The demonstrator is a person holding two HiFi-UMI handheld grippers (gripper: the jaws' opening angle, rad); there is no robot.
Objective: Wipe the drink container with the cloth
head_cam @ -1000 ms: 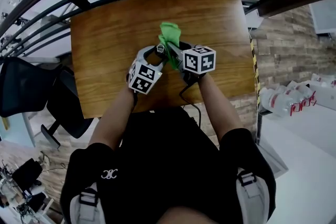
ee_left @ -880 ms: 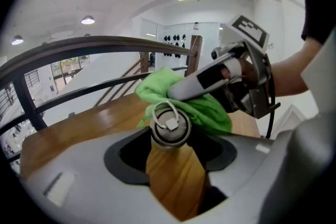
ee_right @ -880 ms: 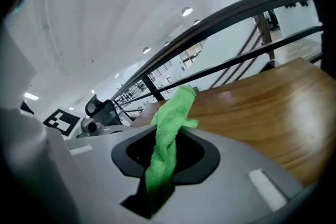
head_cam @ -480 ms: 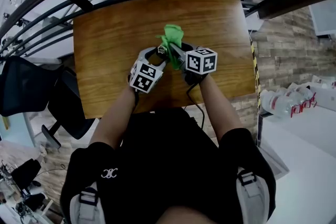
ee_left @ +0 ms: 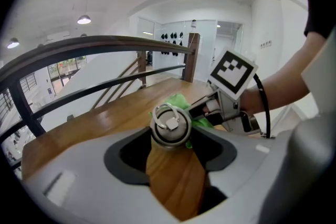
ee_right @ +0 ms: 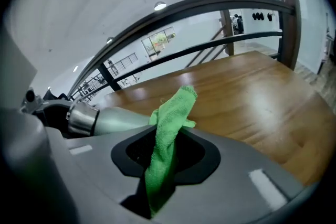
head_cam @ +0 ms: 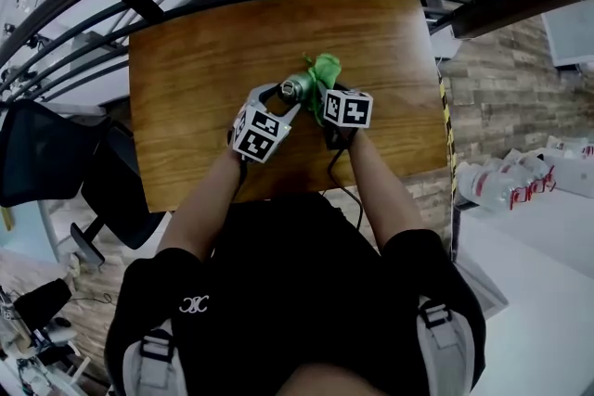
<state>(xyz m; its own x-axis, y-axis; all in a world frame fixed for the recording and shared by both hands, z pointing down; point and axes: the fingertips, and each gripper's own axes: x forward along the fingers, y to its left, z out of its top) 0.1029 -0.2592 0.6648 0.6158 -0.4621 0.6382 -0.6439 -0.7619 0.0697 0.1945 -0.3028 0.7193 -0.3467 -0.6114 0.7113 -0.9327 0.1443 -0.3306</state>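
Shows left tongs (ee_left: 169, 157) pinching the wood-grain bottle (ee_left: 173, 181) over the tabletop (head_cam: 195, 60), long axis along the jaws, steel cap (ee_left: 170, 126) pointing away. Shows right tongs (ee_right: 163, 165) pinching the green cloth (ee_right: 170, 128), now shifted right, off the cap. Reveals cap ring only in left gripper view; presents bottle side-on in right gripper view.

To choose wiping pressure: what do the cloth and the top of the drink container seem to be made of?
The cloth: green, fuzzy pile, likely microfibre or terry. The drink container: its top is silvery and glossy, with a ring; probably metal.
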